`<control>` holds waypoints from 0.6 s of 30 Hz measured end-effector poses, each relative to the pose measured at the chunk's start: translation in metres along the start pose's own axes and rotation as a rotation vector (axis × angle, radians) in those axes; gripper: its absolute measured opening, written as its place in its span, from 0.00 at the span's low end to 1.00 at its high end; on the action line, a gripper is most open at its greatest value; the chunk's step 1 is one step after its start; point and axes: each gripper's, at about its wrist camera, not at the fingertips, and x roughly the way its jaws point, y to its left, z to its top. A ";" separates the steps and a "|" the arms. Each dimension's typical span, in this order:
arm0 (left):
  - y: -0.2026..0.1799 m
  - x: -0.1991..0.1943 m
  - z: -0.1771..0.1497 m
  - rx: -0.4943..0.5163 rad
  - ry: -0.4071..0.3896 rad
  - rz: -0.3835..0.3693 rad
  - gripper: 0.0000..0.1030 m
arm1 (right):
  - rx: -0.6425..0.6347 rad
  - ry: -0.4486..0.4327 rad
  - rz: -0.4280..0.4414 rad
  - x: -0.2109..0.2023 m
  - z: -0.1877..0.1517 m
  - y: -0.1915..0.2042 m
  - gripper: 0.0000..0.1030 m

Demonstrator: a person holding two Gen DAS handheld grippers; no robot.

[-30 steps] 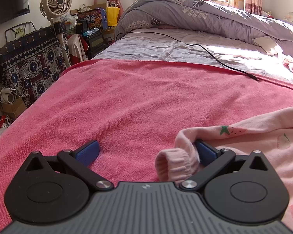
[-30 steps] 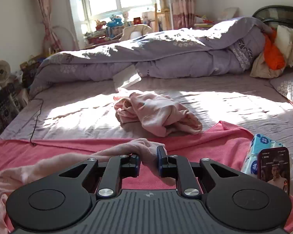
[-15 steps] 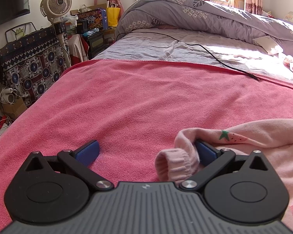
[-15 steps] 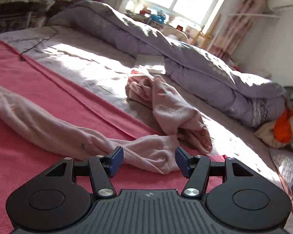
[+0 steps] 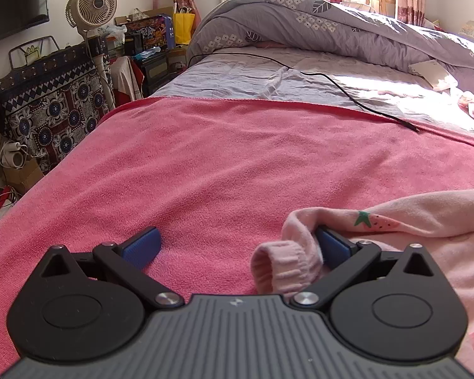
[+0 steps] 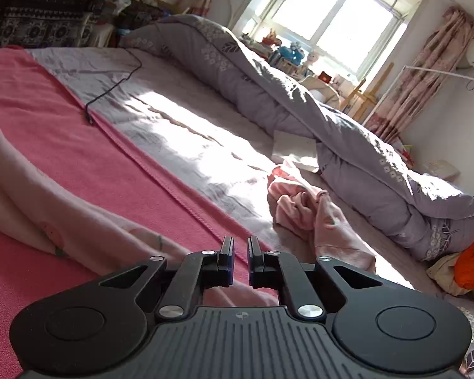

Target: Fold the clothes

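Observation:
A pale pink garment [image 5: 410,218] with strawberry prints lies on the pink towel blanket [image 5: 237,158] at the lower right of the left wrist view. Its ribbed cuff [image 5: 281,265] rests against the inner side of the right finger. My left gripper [image 5: 237,246] stands wide open, low over the blanket, gripping nothing. In the right wrist view the same garment [image 6: 79,214] stretches from the left edge to under the gripper. My right gripper [image 6: 240,262] is tilted, its fingers almost together, and no cloth shows between the tips.
A second crumpled pink garment [image 6: 303,208] lies on the grey sheet beyond the blanket's edge. A black cable [image 5: 331,79] crosses the sheet. A rolled grey quilt [image 6: 268,88] runs along the far side, with a white booklet [image 6: 295,147] beside it. A fan [image 5: 90,6] and clutter stand left of the bed.
My right gripper let go of the garment's end, opened, tilted and swung, then shut again with nothing seen in it. The left gripper has stayed open and still.

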 end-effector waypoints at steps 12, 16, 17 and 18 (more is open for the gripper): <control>0.002 0.000 -0.001 -0.007 -0.001 -0.007 1.00 | -0.134 0.010 0.488 -0.023 0.037 0.068 0.48; 0.003 0.000 0.000 -0.010 -0.001 -0.009 1.00 | -0.340 -0.024 0.535 -0.032 0.051 0.164 0.60; 0.003 0.000 0.000 -0.011 -0.001 -0.010 1.00 | -0.362 -0.029 0.528 -0.033 0.054 0.178 0.64; 0.003 0.000 0.000 -0.011 0.000 -0.010 1.00 | -0.354 -0.019 0.520 -0.031 0.055 0.182 0.65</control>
